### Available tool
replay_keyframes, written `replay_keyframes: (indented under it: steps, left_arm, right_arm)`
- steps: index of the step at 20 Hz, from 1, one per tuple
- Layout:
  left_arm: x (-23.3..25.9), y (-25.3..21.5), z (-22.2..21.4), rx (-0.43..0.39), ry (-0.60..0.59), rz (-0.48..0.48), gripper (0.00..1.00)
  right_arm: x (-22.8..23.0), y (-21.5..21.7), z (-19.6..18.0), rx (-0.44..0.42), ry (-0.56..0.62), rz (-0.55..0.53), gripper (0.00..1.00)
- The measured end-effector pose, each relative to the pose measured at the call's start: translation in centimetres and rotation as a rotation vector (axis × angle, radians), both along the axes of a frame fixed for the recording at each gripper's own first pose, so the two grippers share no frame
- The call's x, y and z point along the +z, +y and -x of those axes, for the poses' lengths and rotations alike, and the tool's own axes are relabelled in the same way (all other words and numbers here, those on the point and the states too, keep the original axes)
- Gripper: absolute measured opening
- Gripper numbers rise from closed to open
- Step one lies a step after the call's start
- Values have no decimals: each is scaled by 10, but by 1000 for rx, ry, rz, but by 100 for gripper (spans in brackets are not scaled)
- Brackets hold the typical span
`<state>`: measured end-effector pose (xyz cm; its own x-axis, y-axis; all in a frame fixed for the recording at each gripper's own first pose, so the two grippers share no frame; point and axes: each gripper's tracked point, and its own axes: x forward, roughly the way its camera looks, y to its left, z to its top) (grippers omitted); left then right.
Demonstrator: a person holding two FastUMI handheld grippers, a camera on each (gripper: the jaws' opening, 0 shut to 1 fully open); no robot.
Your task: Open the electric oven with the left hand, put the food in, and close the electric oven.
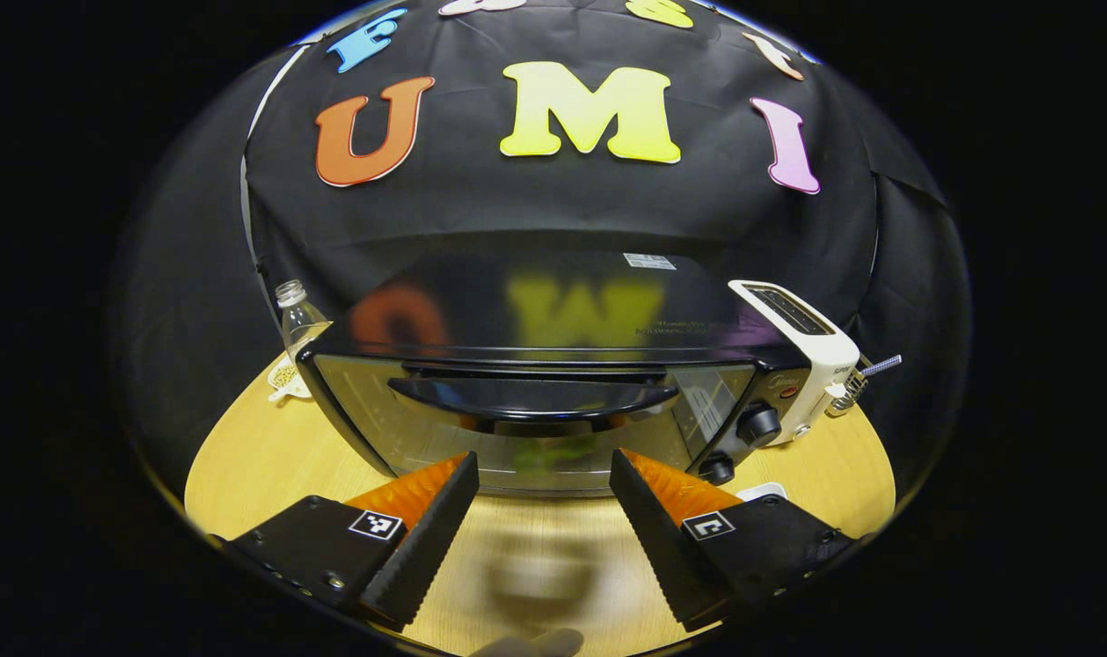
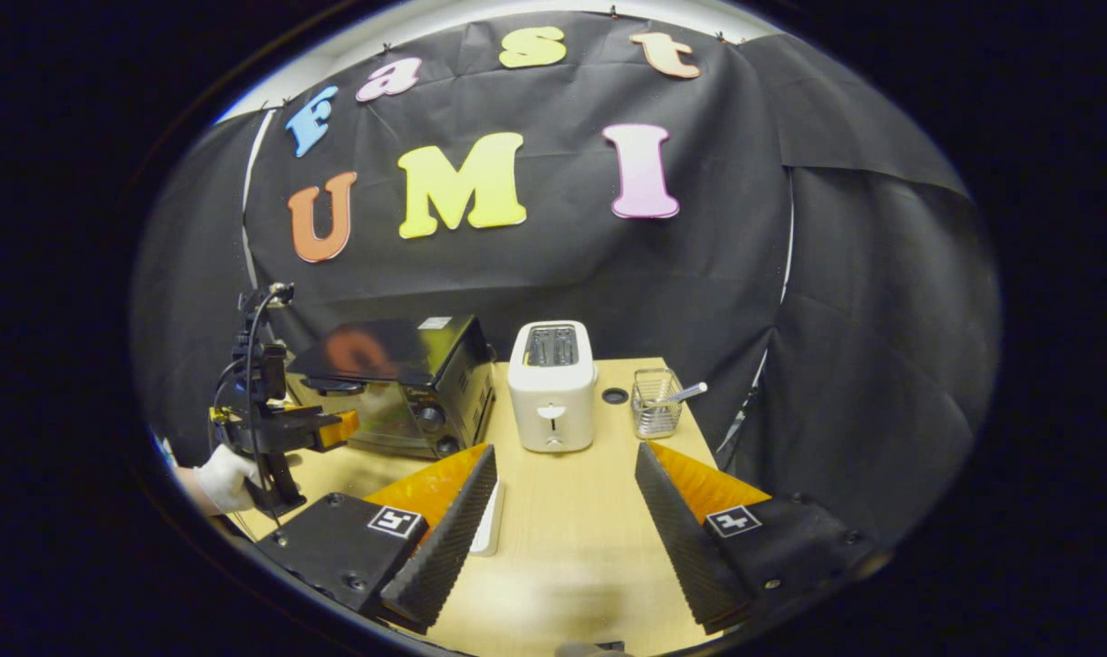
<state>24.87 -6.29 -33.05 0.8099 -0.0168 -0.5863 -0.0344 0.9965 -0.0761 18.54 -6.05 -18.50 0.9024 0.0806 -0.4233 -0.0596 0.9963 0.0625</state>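
Note:
The black electric oven [image 1: 553, 365] stands right in front of my left gripper [image 1: 544, 461], its glass door closed and its curved handle [image 1: 530, 399] just beyond my fingertips. That gripper is open, with nothing between its fingers. In the right gripper view the oven [image 2: 398, 383] sits at the left of the wooden table [image 2: 571, 529], and the left gripper [image 2: 329, 427], held by a white-gloved hand [image 2: 224, 479], points at its door. My right gripper [image 2: 564, 456] hangs open and empty over the table. A flat white thing [image 2: 491, 520] lies partly hidden behind its left finger.
A white toaster [image 2: 553, 388] stands right of the oven, also seen as the toaster [image 1: 804, 351] beside two oven knobs [image 1: 758, 424]. A wire basket [image 2: 655, 401] holding a utensil is further right. A clear bottle [image 1: 297, 319] stands behind the oven's left corner.

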Motion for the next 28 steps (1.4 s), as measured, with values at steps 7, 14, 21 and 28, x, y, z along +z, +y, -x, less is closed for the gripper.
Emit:
replay_keyframes:
  steps: [7, 14, 21, 28]
  left_arm:
    - [56, 9, 54, 29, -70, -27, 96]
    - [172, 30, 118, 31, -279, -53, 96]
    - [269, 56, 167, -19, -454, -32, 96]
    - [304, 96, 205, 11, -516, -31, 96]
  right_arm:
    - [2, 21, 8, 107, -27, -32, 98]
    - [51, 48, 25, 154, -141, -18, 98]
    - [135, 94, 78, 122, -304, -38, 90]
    - [187, 121, 113, 83, -422, 1, 89]
